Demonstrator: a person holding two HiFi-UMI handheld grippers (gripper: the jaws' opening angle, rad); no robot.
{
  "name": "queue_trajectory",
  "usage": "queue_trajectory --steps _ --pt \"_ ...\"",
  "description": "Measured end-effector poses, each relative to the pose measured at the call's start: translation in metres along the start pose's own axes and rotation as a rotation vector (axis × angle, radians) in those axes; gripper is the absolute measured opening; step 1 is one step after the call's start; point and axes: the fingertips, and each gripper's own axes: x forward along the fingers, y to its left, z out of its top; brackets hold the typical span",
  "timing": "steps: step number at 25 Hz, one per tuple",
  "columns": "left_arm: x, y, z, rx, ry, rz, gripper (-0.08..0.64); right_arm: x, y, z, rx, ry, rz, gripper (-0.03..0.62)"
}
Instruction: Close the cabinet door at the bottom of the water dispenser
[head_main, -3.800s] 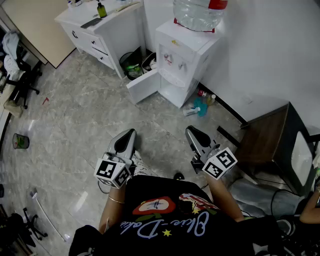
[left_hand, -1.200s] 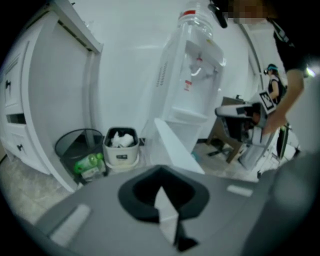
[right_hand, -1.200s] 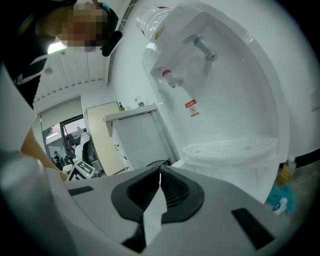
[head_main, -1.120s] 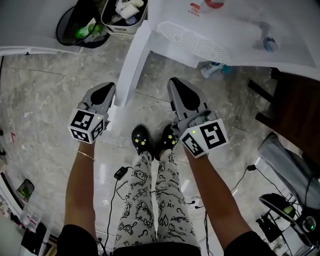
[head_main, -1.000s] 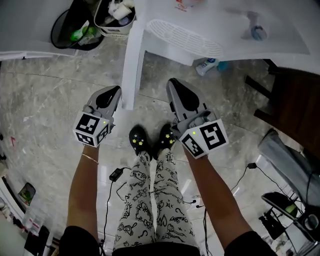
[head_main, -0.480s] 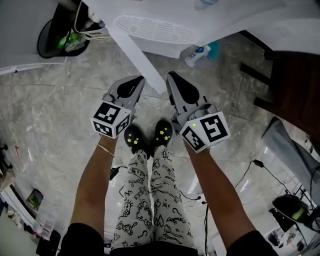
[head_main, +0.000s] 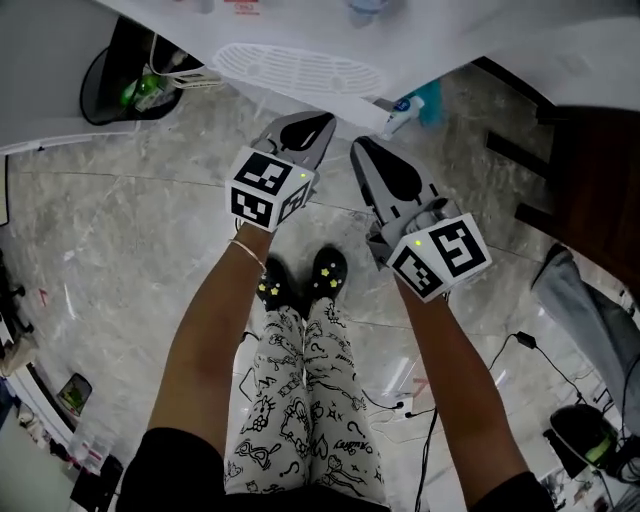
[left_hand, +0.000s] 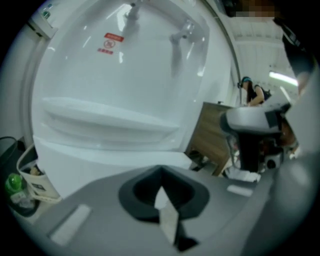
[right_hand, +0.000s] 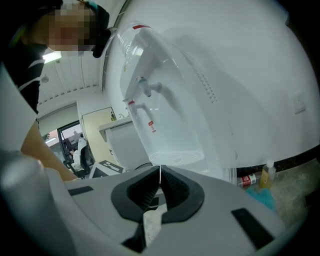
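Cabinet door (left_hand: 90, 165) just beyond left tongs (left_hand: 161, 171)

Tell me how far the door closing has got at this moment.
Done, it seems: the cabinet door lies flat against the water dispenser under the drip tray, no gap showing. In hand: the left gripper, jaws together and empty, points at the door's front, contact unclear. The right gripper hangs beside it, shut and empty. Left: perhaps a last push; whether it latched cannot be seen.

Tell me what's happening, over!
Left gripper, right gripper: jaws shut, empty. Cabinet door looks shut or nearly, left gripper close by. Nothing seen blocking.
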Motion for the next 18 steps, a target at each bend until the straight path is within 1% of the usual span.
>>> queue_trajectory --steps 3,5,7,9,11,13,16,18 --pt "0.015 0.008 0.010 0.023 -0.009 0.004 -0.002 -0.006 -0.009 0.010 -0.011 -0.011 -0.010 0.017" --pt "0.022 0.014 0.012 0.026 -0.009 0.023 -0.002 -0.009 -0.013 0.015 -0.011 -0.021 -0.021 0.017" --pt "0.025 0.019 0.015 0.011 -0.018 0.045 -0.002 -0.011 -0.016 0.016 -0.006 -0.028 -0.028 0.017" --pt "0.024 0.016 0.020 -0.024 -0.050 0.044 -0.002 -0.012 -0.014 0.014 -0.005 -0.019 -0.013 0.017" --pt "0.020 0.004 0.027 -0.069 -0.093 0.024 -0.002 -0.017 -0.007 0.015 -0.018 0.004 0.021 0.017" --pt "0.010 -0.007 0.031 -0.100 -0.110 0.017 -0.002 -0.023 0.003 0.020 -0.045 0.021 0.041 0.017" --pt "-0.016 -0.015 0.032 -0.103 -0.112 0.020 -0.002 -0.024 0.016 0.028 -0.064 0.017 0.047 0.017" --pt "-0.033 -0.026 0.035 -0.091 -0.115 0.005 -0.002 -0.023 0.016 0.028 -0.055 0.016 0.025 0.017"
